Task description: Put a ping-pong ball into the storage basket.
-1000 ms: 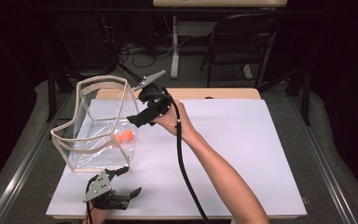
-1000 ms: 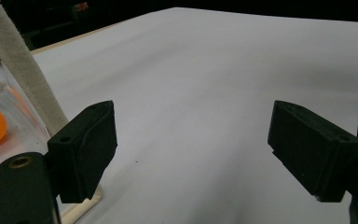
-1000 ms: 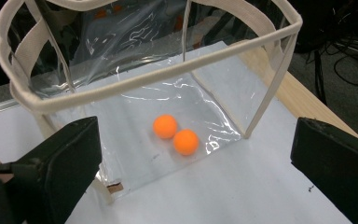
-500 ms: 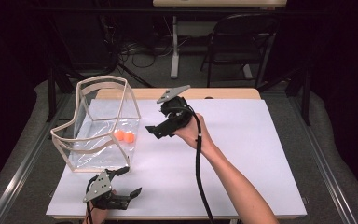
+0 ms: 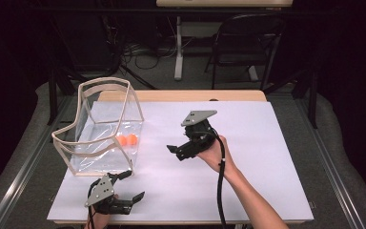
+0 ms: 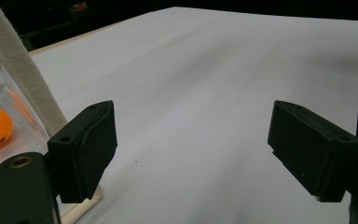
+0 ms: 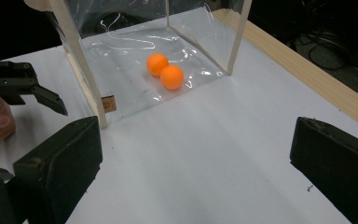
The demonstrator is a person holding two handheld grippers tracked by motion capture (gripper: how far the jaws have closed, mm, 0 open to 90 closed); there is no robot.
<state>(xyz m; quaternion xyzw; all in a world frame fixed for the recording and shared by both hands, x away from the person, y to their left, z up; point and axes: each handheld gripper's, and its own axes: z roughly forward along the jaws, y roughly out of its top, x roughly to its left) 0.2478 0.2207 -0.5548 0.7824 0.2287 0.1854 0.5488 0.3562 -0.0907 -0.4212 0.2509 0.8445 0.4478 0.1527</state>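
Two orange balls (image 7: pixel 165 71) are seen touching inside the clear bag (image 5: pixel 102 138) near the worktop's (image 5: pixel 267 143) left edge. Both the left hand-held gripper (image 5: pixel 126 187) and right hand-held gripper (image 5: pixel 180 151) are held wide, empty. The flimsy bag could be toppled if its rim is knocked.

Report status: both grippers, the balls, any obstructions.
Left gripper open, empty, near bag's front corner. Right gripper open, empty, above table. Two orange balls inside clear bag. White tabletop unobstructed.

Two orange ping-pong balls (image 5: pixel 127 140) lie touching each other on the floor of a clear plastic bag (image 5: pixel 100 136) with a pale fabric-trimmed rim. The bag stands upright and open-topped at the white table's (image 5: pixel 267 143) left side.
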